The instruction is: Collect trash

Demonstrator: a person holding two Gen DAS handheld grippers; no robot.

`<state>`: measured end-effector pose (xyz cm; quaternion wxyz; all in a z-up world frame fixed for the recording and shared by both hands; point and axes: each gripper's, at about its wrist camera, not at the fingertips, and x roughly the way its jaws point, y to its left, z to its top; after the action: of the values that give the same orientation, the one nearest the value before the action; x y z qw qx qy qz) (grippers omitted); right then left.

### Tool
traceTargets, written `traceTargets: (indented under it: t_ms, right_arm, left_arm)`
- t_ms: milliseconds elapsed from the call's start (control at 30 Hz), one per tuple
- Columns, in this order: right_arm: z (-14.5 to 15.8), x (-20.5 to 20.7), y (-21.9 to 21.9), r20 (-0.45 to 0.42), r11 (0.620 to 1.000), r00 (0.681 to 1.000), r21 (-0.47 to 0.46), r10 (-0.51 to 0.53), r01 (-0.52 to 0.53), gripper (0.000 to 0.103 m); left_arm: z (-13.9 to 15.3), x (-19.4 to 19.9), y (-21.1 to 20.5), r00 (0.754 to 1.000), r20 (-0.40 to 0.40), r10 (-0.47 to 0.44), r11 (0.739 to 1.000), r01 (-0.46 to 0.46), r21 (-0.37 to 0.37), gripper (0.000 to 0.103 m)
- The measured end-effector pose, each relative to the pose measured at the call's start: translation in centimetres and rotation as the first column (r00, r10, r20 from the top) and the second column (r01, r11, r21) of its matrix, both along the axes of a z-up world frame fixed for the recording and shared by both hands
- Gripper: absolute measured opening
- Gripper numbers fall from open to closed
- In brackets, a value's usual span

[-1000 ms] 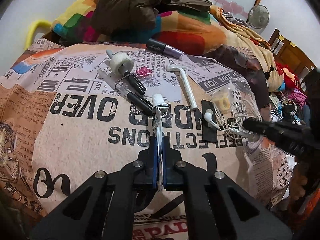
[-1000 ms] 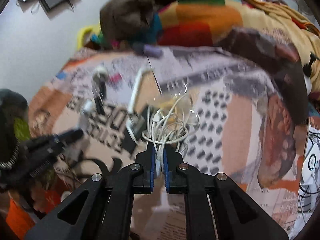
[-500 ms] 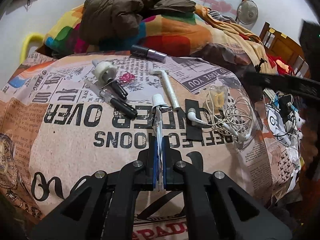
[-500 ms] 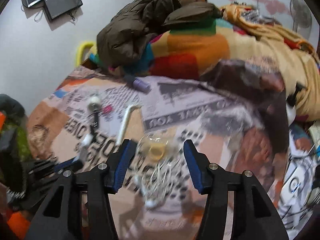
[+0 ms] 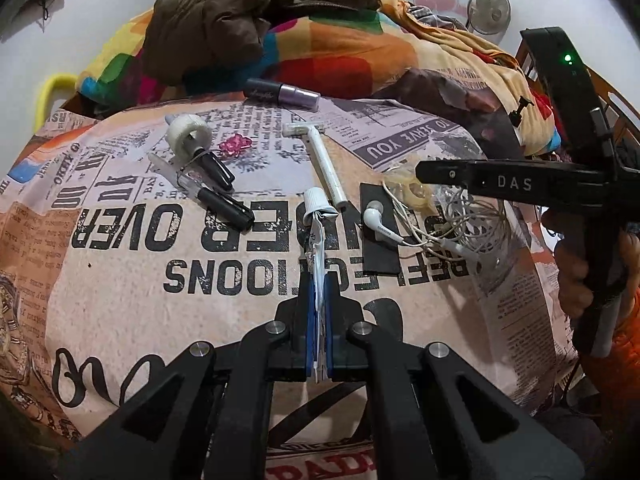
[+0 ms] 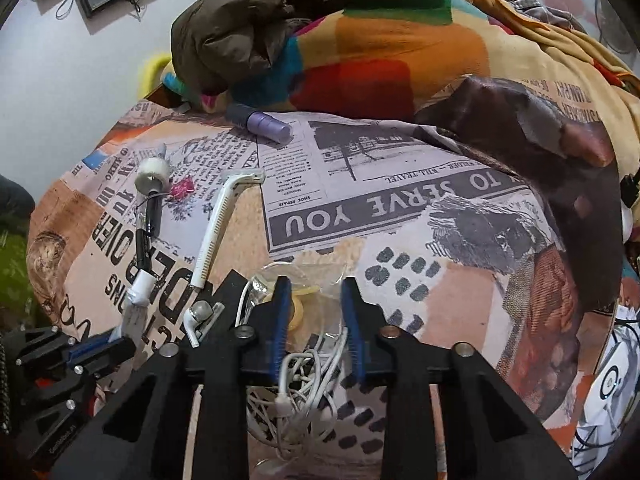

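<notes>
tube [image 5: 316, 224] is pinched flat by the left hand-held gripper [image 5: 318, 312] over the bed [image 5: 120, 280]; the right hand-held gripper [image 6: 316, 312] is spread above bagged earphones [image 6: 304, 384], judged next to be closed on.

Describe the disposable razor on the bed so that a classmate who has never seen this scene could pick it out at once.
Start at the newspaper-print bedspread, in front of the heaped rainbow blanket. Just below the purple tube near that heap lies the disposable razor, its handle running toward the tangled white earphones. It is the only long, all-white stick with a T-shaped head; the markers beside it are black.
</notes>
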<state>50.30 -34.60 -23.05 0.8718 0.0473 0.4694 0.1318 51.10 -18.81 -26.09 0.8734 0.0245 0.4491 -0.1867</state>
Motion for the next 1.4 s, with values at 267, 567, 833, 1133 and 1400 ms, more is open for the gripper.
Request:
traceTargets:
  t_ms: [267, 567, 833, 1133, 1400]
  right_arm:
    - [1.4, -0.6, -0.7, 0.031, 0.998, 1.000, 0.055, -0.003, 0.001, 0.005]
    - [6.1, -1.3, -0.6, 0.106, 0.997, 0.994, 0.082, -0.002, -0.007, 0.004]
    - [7.6, -3.0, 0.3, 0.155, 0.997, 0.988, 0.073, -0.005, -0.006, 0.004]
    - [11.4, -5.0, 3.7, 0.222, 0.995, 0.973, 0.064, 0.065, -0.081, 0.004]
    - [14.3, -7.8, 8.9, 0.250, 0.979, 0.955, 0.086, 0.157, -0.184, 0.004]
  left_arm:
    - [0.4, -0.1, -0.4, 1.000, 0.001, 0.004, 1.000, -0.004, -0.008, 0.003]
    - [3.3, -1.1, 0.0, 0.999, 0.050, 0.016, 1.000, -0.015, -0.019, 0.003]
    - [4.5, -2.0, 1.3, 0.997, 0.068, 0.045, 0.999, -0.043, -0.030, 0.003]
    - [6.7, -3.4, 3.8, 0.989, 0.100, 0.106, 0.993, -0.100, -0.059, 0.003]
    - [10.6, -7.5, 9.3, 0.965, 0.161, 0.207, 0.978, -0.199, -0.066, 0.003]
